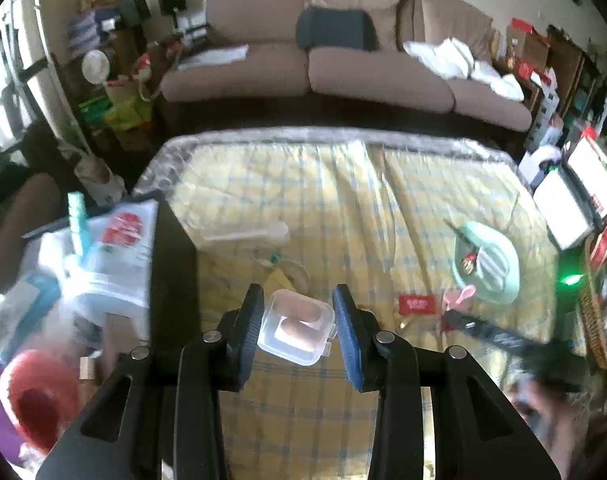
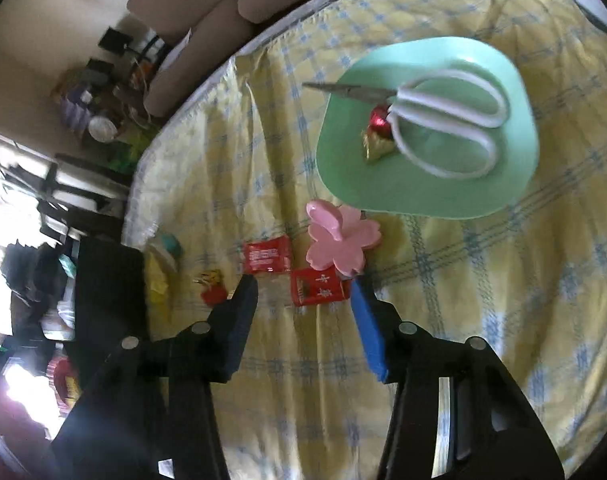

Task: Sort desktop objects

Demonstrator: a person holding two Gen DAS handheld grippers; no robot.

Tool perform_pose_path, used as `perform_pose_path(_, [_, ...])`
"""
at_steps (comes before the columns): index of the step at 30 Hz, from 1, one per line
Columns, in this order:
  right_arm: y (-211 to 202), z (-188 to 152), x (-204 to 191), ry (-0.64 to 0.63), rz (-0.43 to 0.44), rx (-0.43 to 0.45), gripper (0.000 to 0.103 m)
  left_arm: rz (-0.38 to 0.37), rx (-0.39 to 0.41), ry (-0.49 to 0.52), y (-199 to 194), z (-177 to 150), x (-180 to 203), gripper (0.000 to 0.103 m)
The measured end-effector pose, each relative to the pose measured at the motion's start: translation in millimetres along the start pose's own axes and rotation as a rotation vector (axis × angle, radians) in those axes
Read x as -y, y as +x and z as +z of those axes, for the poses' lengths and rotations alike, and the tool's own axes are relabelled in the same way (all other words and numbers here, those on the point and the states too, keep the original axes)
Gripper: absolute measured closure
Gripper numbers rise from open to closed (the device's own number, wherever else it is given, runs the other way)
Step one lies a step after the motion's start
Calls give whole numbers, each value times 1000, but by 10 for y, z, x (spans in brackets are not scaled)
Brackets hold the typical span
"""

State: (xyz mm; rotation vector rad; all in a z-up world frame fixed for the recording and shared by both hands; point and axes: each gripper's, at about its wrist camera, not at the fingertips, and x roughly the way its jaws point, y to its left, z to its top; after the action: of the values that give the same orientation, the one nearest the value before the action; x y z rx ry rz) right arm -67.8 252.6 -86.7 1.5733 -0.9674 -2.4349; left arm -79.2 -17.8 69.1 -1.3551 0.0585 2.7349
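Left wrist view: the left gripper (image 1: 297, 322) pinches a small clear box (image 1: 297, 330) above the bench (image 1: 383, 200). It could slip if bumped. The right gripper (image 2: 305, 294) is spread around a red packet (image 2: 319, 286), at 7 o'clock from the green plate (image 2: 519, 176).

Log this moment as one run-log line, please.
left gripper: shut on clear plastic box | right gripper: open around red packet | green plate: scissors, wrapped candy

The red packet (image 2: 320, 289) bears white Chinese characters, seemingly "牛轧"; other print is too blurred.
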Motion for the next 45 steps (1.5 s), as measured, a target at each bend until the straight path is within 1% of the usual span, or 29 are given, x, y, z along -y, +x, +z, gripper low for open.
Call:
perform_pose_path(3, [48,-23,-104,-48,-30,63,56,18,37,-22,-240,23,-113,67])
perform_pose_path(5, [95,-40,-197,-100,-81,74,56,21,52,-49,-364,37,-204,67])
perform_pose_path(7, [148,-75,-331,-180,-166,38,56,38,70,-72,-483,30,-295,67])
perform_pose_path(9, [239,-106,-370,-185,-198,-14,54,70,78,-85,-601,5,-401,67])
perform_pose_path(10, [232,-115,-390,-196,-214,-7,52,78,80,-97,-651,-8,-447,67])
perform_pose_path(12, [263,-154,-494,-221,-301,-37,52,74,93,-143,-755,-33,-566,67])
perform_pose_path(13, [273,-176,-547,-230,-323,-50,55,70,94,-161,-782,-37,-600,67])
perform_pose_path(14, [284,-204,-590,-245,-319,-58,62,67,95,-177,-805,-48,-644,67])
perform_pose_path(15, [294,-231,-619,-265,-306,-64,75,67,95,-189,-833,-55,-684,67])
perform_pose_path(16, [287,-264,-665,-297,-291,-72,83,70,97,-196,-858,-66,-710,67])
perform_pose_path(17, [272,-279,-678,-314,-288,-77,87,72,100,-203,-881,-75,-732,67])
perform_pose_path(18, [228,-298,-691,-329,-275,-89,99,75,103,-209,-905,-84,-750,67])
perform_pose_path(19, [174,-304,-690,-332,-253,-94,102,79,106,-211,-931,-91,-767,67])
perform_pose_path(21, [-1,-308,-713,-332,-214,-69,102,95,116,-212,-1006,-97,-790,67])
perform_pose_path(22, [-94,-300,-707,-335,-210,-48,102,104,122,-214,-1039,-102,-811,67])
perform_pose_path(27, [-488,-230,-783,-334,-148,34,102,108,140,-234,-1166,-143,-927,67])
perform_pose_path(30, [-715,-233,-919,-358,-76,73,102,129,150,-246,-1252,-177,-1012,67])
perform_pose_path(33, [-921,-276,-1153,-395,-3,101,102,164,163,-256,-1355,-228,-1128,67])
perform_pose_path(36, [-1085,-418,-1549,-476,63,127,102,204,161,-281,-1449,-297,-1313,67])
perform_pose_path(38, [-1127,-547,-1833,-536,120,132,102,221,161,-317,-1514,-352,-1474,67])
perform_pose_path(40, [-1153,-702,-2160,-595,193,118,102,231,159,-356,-1564,-427,-1635,67])
perform_pose_path(42, [-1138,-857,-2444,-648,244,100,102,243,148,-398,-1592,-507,-1806,67])
perform_pose_path(45, [-1037,-1110,-2884,-737,290,69,102,289,113,-437,-1587,-634,-2017,67])
